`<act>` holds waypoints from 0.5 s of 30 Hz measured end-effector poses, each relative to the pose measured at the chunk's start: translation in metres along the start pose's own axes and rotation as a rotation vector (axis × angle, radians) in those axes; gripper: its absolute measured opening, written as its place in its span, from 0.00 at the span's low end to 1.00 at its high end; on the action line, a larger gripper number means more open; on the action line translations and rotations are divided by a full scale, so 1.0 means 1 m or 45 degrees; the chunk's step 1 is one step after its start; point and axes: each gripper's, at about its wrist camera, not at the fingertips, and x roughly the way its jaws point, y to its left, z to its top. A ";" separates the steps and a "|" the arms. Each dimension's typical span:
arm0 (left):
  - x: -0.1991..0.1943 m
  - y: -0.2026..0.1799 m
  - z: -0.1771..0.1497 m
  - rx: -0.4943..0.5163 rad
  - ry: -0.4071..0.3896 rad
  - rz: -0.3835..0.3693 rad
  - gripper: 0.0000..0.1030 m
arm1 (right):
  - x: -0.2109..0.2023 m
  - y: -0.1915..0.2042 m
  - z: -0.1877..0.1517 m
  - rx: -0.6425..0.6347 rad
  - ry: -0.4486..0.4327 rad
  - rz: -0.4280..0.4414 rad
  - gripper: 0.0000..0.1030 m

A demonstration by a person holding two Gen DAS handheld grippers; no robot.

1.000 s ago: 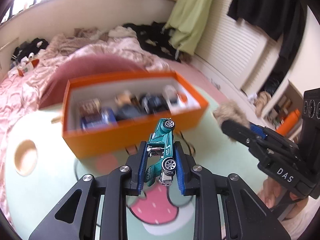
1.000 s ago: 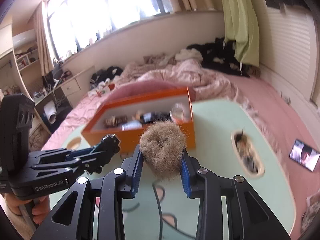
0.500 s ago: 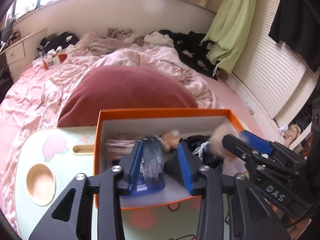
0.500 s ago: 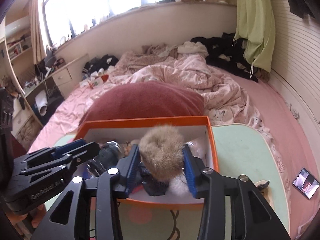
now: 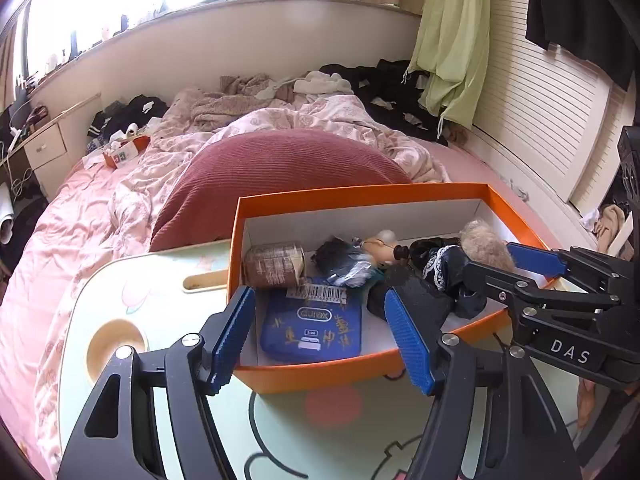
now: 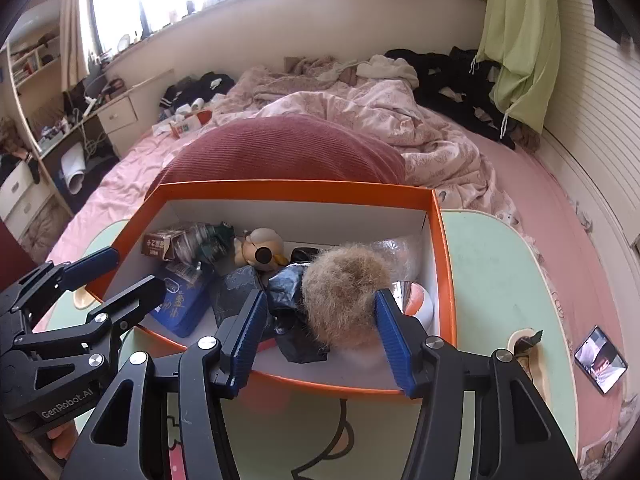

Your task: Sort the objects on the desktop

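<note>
While both tools gape, orange box (image 6: 440, 236) holds fur ball (image 6: 344, 292), blue packet (image 5: 316, 330).

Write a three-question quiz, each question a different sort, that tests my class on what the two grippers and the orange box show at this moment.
1. True or false: the left gripper grips a toy car.
2. Multiple choice: what sits between the right gripper's fingers? A) blue packet B) furry brown ball C) phone
3. Fill in: the blue packet lies on the floor of the ______ box.

Key
1. False: its jaws are spread with nothing between them.
2. B: the furry brown ball fills the gap, over the orange box; whether the pads still press it is unclear.
3. Orange.
</note>
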 end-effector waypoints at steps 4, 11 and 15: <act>-0.005 -0.002 -0.005 0.006 -0.020 -0.012 0.66 | -0.006 -0.001 -0.007 0.002 0.015 0.000 0.54; -0.015 -0.006 -0.013 0.002 -0.016 -0.005 0.66 | -0.013 -0.001 -0.014 -0.017 0.004 0.019 0.54; -0.020 -0.010 -0.017 0.006 -0.002 0.003 0.66 | -0.012 0.003 -0.015 -0.041 -0.005 0.013 0.54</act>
